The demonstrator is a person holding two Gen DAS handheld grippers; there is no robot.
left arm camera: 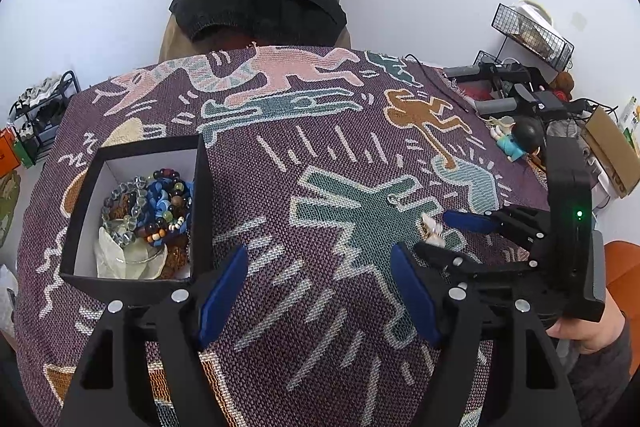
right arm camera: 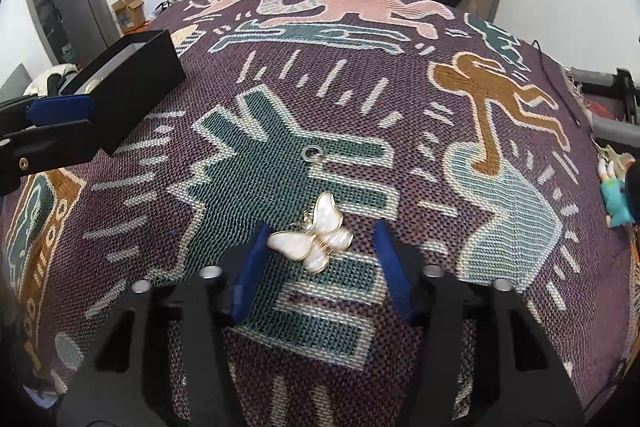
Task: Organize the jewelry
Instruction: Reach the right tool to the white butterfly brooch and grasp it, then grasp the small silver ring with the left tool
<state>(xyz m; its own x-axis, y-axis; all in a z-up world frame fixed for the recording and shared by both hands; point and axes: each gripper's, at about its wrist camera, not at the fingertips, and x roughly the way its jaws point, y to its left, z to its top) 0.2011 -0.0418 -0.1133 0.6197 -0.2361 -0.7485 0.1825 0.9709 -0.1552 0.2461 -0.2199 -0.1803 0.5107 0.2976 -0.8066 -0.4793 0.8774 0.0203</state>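
While the butterfly pendant point(right arm camera: 316, 237) lay flat on the woven cloth point(right arm camera: 360, 327) just below the middle of the right wrist view, I had the right gripper point(right arm camera: 320, 259) straddling it, jaws part open. The left blue pad looked to be touching one pearly wing tip; the right pad stood clear of the other wing, so nothing was gripped yet. A small metal ring point(right arm camera: 314, 151) sat on the cloth above the pendant, apart from it.

From the left wrist view, the left gripper point(left arm camera: 320, 291) hung wide open over bare cloth at the bottom of the frame, holding nothing. The black box point(left arm camera: 200, 211) sat at the left of that frame, already stocked with beaded bracelets point(left arm camera: 160, 203), and I judged it the pendant's destination.

To do this pick well, I reckoned the pads had to close evenly across the wings, low enough to catch the gold rim without pinching the weave. Being thin and flat, the pendant might skate or tip on edge if one pad pushed first, so I would centre before squeezing, then lift straight. Beyond the table's far edge, a dark garment point(left arm camera: 260, 7) draped a chair.
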